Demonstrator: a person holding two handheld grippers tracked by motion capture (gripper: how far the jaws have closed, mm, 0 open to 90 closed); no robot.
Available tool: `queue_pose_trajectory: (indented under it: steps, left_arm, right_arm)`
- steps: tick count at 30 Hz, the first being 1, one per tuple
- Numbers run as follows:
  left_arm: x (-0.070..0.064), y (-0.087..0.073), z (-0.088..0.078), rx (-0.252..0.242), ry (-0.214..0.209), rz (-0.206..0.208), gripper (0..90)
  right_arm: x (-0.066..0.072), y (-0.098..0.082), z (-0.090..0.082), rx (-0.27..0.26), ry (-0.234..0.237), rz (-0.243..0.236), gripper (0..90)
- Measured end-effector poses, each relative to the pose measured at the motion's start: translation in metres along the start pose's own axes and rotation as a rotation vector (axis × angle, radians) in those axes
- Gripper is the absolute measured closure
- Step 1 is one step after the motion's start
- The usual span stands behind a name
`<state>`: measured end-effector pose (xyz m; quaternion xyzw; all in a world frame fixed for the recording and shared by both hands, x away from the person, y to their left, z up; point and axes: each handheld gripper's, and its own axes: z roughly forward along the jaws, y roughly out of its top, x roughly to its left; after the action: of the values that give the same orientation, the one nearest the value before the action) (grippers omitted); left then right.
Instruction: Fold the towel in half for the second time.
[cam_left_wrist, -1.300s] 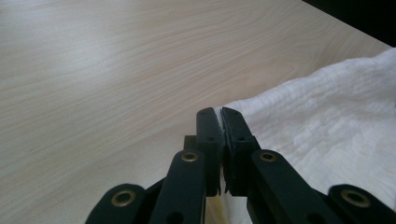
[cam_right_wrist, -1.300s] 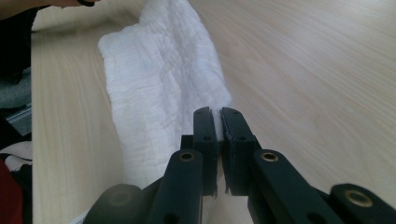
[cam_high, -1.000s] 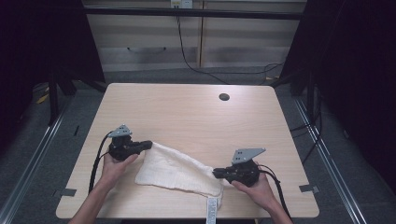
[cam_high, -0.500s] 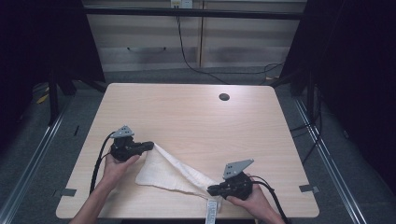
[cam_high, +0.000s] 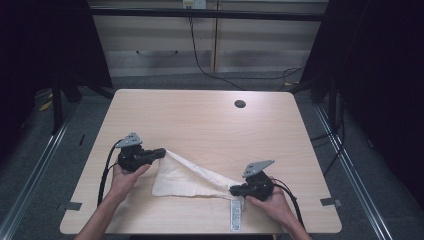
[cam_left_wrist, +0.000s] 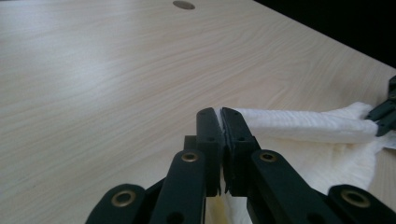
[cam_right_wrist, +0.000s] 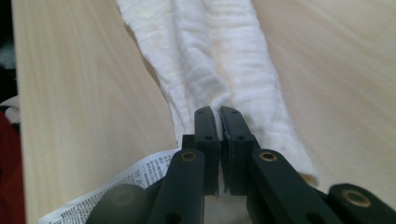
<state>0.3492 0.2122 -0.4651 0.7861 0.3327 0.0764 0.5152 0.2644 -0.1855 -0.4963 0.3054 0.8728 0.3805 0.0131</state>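
Observation:
A white cloth (cam_high: 185, 177) lies stretched across the near half of the wooden table (cam_high: 210, 125), between my two grippers. My left gripper (cam_high: 161, 152) is shut on the cloth's left corner; in the left gripper view the jaws (cam_left_wrist: 219, 114) pinch the cloth's edge (cam_left_wrist: 303, 126). My right gripper (cam_high: 234, 190) is shut on the cloth's right end, low over the table near its front edge. In the right gripper view its tips (cam_right_wrist: 218, 112) clamp the bunched cloth (cam_right_wrist: 210, 56), which runs away in folds. A printed care label (cam_high: 236, 217) hangs from that end toward the front edge.
A round cable hole (cam_high: 240, 104) sits at the far right of the table top. The table's front edge (cam_high: 200, 233) runs just below both hands. Cabinets and cables stand beyond the far edge, and dark floor lies on both sides.
My right gripper has moved toward the table's near edge and lower, dragging the cloth's right end with it. The cloth is now drawn into a narrower, tauter strip. The left gripper stayed in place.

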Motion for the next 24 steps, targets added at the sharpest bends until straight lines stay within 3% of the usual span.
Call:
queue_pose_trajectory:
  steps: [7, 9, 17, 24]
  left_arm:
    - [-0.007, 0.006, 0.002, -0.022, -0.010, 0.021, 86.8]
    - [-0.011, 0.008, 0.003, -0.018, -0.016, 0.044, 86.8]
    - [-0.028, 0.004, -0.002, 0.030, -0.054, 0.120, 86.7]
    - [-0.036, -0.006, -0.014, 0.073, -0.087, 0.147, 86.6]
  right_arm:
    - [-0.025, 0.005, -0.002, -0.013, -0.071, 0.041, 86.8]
    - [-0.029, 0.006, -0.002, -0.016, -0.083, 0.041, 86.8]
    - [-0.030, 0.005, -0.002, -0.023, -0.093, 0.050, 86.8]
    - [-0.029, 0.004, -0.002, -0.032, -0.090, 0.057, 86.8]
